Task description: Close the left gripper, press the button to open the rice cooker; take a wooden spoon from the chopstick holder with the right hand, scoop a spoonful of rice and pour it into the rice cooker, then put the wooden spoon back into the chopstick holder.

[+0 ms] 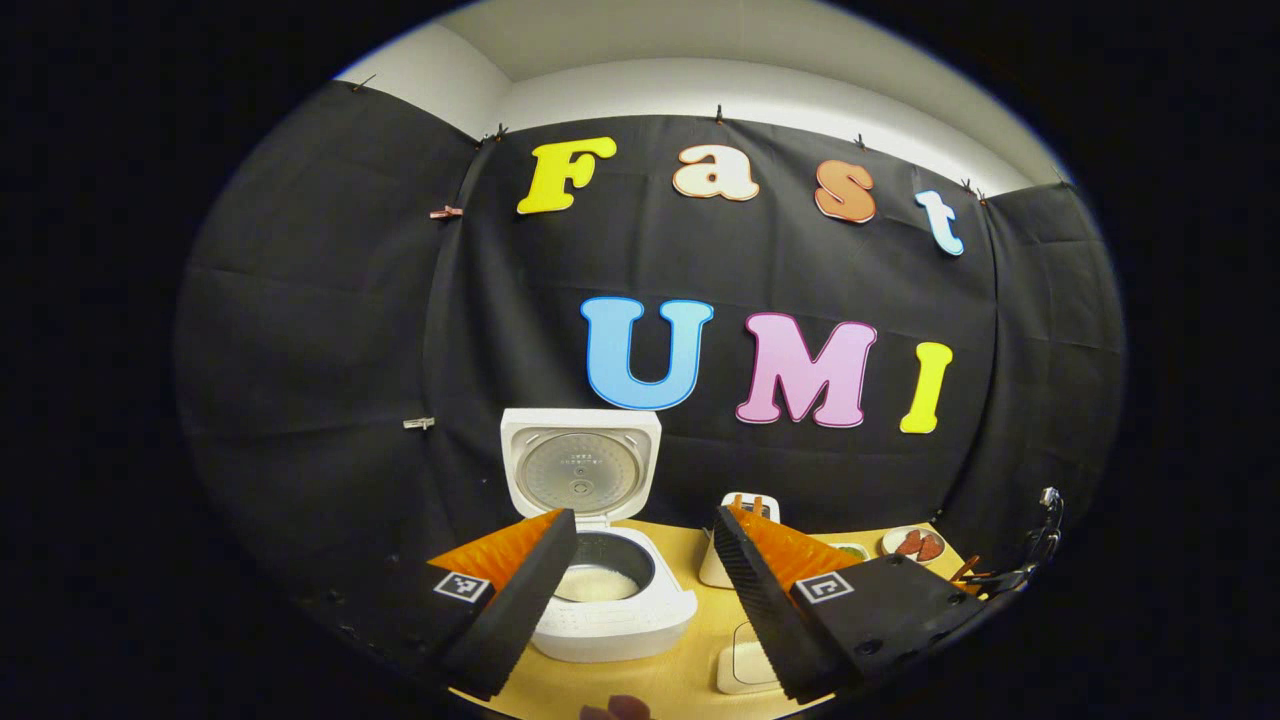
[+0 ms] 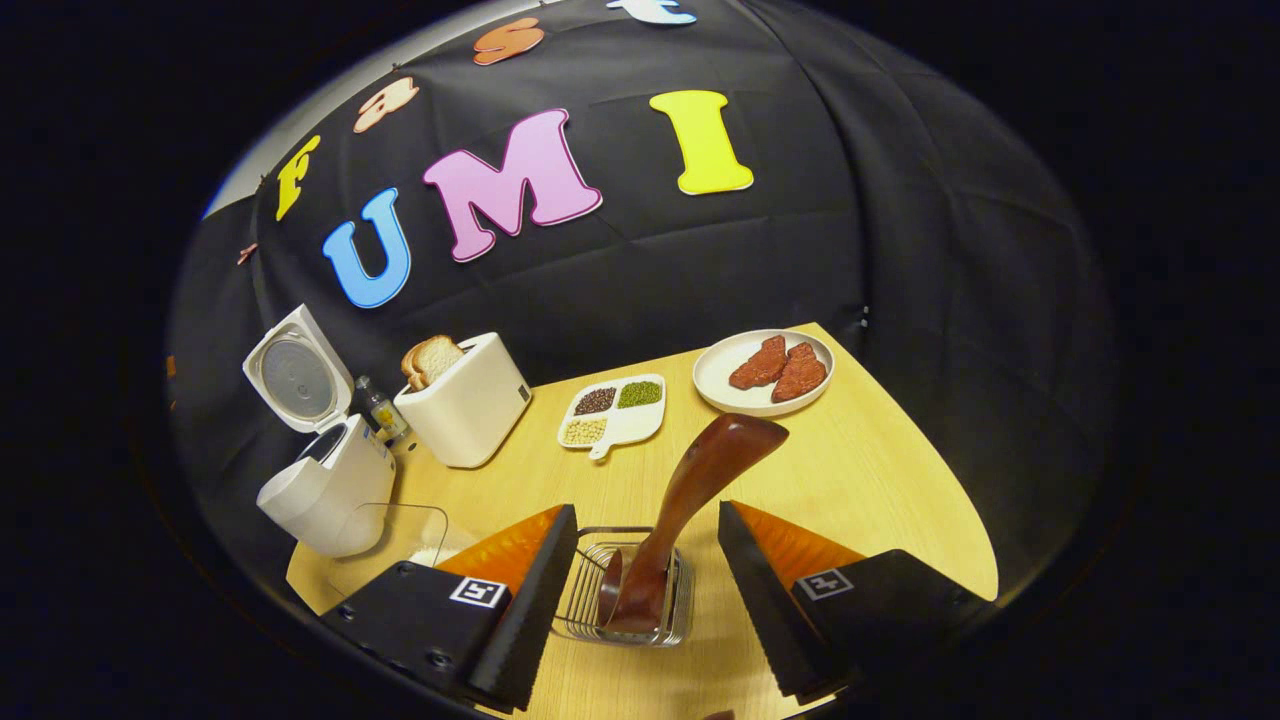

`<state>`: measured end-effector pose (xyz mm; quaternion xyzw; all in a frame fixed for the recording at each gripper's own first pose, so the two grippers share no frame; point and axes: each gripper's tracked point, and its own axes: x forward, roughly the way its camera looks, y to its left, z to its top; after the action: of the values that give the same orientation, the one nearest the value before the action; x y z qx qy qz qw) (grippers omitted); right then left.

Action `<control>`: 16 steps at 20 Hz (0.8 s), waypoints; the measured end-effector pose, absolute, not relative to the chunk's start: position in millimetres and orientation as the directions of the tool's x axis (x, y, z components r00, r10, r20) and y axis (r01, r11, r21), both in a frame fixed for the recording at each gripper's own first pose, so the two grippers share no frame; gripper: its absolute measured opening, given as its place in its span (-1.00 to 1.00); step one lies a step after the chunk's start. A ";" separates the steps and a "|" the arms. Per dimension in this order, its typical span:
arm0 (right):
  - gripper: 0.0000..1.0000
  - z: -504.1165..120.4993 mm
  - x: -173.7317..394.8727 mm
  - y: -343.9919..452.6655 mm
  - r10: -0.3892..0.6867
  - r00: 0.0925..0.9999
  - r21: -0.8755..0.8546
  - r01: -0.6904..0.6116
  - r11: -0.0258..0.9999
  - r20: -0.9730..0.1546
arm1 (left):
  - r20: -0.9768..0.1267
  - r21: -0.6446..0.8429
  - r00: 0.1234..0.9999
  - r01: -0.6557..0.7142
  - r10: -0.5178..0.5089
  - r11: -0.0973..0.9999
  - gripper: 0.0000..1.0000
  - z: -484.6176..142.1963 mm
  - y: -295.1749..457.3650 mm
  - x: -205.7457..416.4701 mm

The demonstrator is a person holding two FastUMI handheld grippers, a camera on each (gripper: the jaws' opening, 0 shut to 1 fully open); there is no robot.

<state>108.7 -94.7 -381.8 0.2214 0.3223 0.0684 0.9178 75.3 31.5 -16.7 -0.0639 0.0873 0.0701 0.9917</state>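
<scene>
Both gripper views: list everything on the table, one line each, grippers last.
rice cooker: one, white, lid up, table's left end.
toaster: one, white, bread in slot, beside cooker.
small bottle: one, clear, between cooker and toaster.
divided dish: one, white, three fillings, mid-table.
plate: one, white, two reddish-brown pieces, far right.
wire holder: one, metal, near edge.
wooden spoon: one, brown, standing in holder.
left gripper: open.
right gripper: open, astride holder.

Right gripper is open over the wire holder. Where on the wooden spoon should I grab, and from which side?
Grip the brown wooden spoon on its narrow mid-handle, above the wire chopstick holder's rim. The handle leans up and away toward the table's far side, so bring the open right gripper forward from the near side, one finger on each flank, then lift along the handle's lean.
</scene>
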 end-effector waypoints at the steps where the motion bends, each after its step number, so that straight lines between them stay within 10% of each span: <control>1: 0.79 -387.6 114.1 -94.2 0.272 0.781 0.462 0.024 0.886 -0.562 | -0.191 -0.115 0.972 -0.158 0.134 0.981 0.90 -18.9 32.3 74.1; 7: -0.07 -399.5 126.4 -83.2 0.271 0.779 0.483 0.047 0.874 -0.566 | -0.234 -0.108 0.958 -0.194 0.164 0.975 0.91 -32.0 36.9 64.9; 16: -0.32 -402.4 98.6 -63.3 0.245 0.755 0.432 0.056 0.900 -0.609 | -0.243 -0.130 0.950 -0.232 0.196 0.964 0.91 -38.5 65.9 41.6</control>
<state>98.6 -63.3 -402.4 0.2174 0.3463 0.0517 0.9111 41.6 65.9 -38.5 -0.0787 0.1150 0.1087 0.9843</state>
